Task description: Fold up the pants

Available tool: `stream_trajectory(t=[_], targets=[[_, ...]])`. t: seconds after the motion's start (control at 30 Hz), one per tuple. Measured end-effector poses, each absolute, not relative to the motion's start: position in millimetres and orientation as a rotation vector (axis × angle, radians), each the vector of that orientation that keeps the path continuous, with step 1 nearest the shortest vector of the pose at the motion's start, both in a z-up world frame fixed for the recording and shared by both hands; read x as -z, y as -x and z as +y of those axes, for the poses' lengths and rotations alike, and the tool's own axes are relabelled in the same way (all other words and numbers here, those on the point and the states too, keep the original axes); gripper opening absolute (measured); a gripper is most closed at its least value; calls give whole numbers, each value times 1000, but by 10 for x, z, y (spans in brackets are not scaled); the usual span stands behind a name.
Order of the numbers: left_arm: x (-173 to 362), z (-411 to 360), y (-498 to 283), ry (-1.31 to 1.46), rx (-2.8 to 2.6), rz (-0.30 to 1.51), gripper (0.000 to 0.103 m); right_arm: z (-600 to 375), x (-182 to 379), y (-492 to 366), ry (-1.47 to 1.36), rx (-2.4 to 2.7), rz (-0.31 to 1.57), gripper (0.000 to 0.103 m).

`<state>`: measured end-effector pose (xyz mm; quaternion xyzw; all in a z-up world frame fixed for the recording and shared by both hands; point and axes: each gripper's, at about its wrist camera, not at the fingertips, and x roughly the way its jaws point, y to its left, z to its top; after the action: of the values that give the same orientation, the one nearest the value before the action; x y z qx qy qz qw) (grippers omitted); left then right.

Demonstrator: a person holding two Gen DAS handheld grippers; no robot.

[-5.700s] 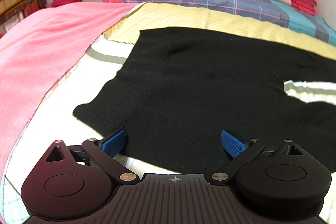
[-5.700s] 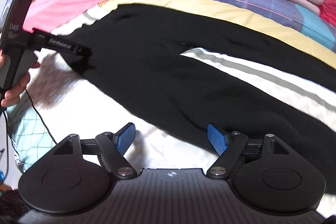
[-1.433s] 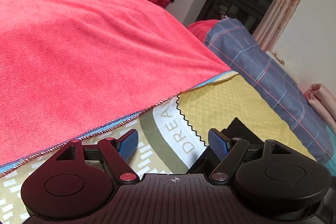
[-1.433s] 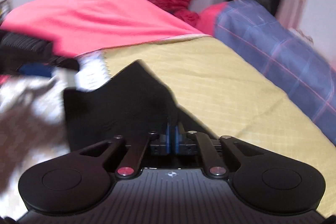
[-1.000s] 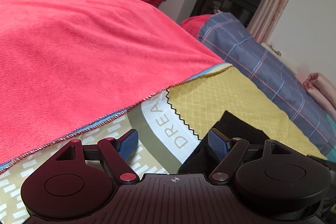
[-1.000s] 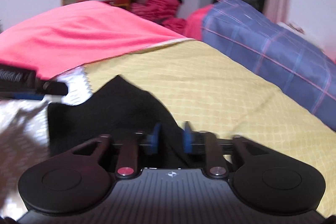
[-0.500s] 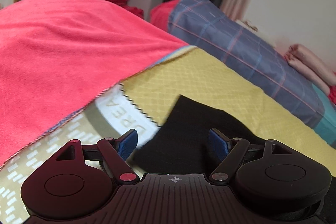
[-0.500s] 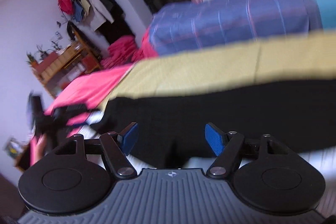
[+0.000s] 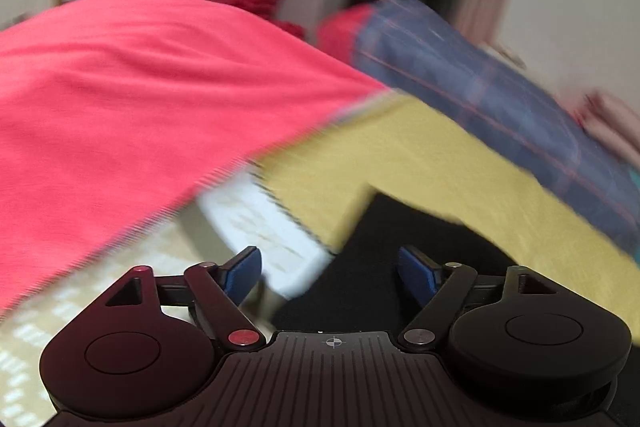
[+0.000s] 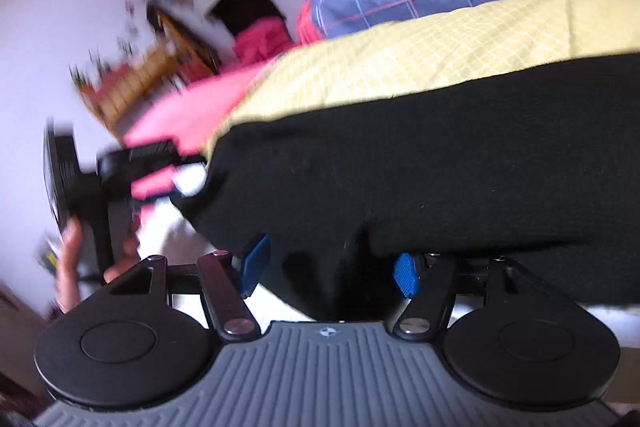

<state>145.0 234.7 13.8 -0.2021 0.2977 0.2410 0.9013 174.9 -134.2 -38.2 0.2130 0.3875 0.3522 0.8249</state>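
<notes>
Right wrist view shows us the black pants (image 10: pixel 420 179) now lying as one long dark band across the yellow bedspread (image 10: pixel 440 55), where a few seconds back the two legs were spread apart with pale bedding between them. We read that as the first fold done: one leg laid over the other. A second ago the right hand-held gripper (image 10: pixel 329 269) was pinched on the cloth; now its blue pads stand apart and are narrowing slightly, with a hump of pants fabric between them but not pressed. It has rolled over sharply, so the room tilts in its view. In the left wrist view the left hand-held gripper (image 9: pixel 331 271) is wide open and empty, angled down over the corner of the pants (image 9: pixel 384 251), beside the red blanket (image 9: pixel 132 99). The person's left hand (image 10: pixel 70 263) grips its handle.
</notes>
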Motion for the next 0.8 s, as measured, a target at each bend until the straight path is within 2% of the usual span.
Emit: stream_trajectory(t=[0.1,0.2,0.3,0.43,0.47,0.53,0.57,0.63,0.7,0.77,0.8], targets=[[-230,2627,-1274,519,-577,547,103,-1415,493,-1748,-558,-775,854,70],[-326,2535,-1233,536,-464,491,103,-1259,436,-1675,-465,-907,884,74],[-289,2216,-1410,517,-226,523,103,-1331,348,-1743,-485,-893,812,72],[-72,1825,-1708,463,-32,626,103,-1456,523,-1962,-702,-772,884,66],[-13,1774,-1785,444,-30,664,103,-1344,530,-1925,-677,-841,920,67],[67,1764,-1819,393,-75,670,103,-1068,492,-1703,-542,-1049,998,77],[66,1798,-1819,401,-82,669,103,-1011,385,-1525,-399,-1083,923,76],[88,1914,-1803,466,-62,654,103,-1068,271,-1412,-266,-1060,830,73],[104,1985,-1818,481,-72,652,103,-1317,399,-1685,-501,-919,906,73],[91,2016,-1803,468,-91,648,103,-1485,536,-1789,-630,-800,968,57],[86,2005,-1797,453,-101,645,103,-1444,505,-1722,-569,-835,968,59]])
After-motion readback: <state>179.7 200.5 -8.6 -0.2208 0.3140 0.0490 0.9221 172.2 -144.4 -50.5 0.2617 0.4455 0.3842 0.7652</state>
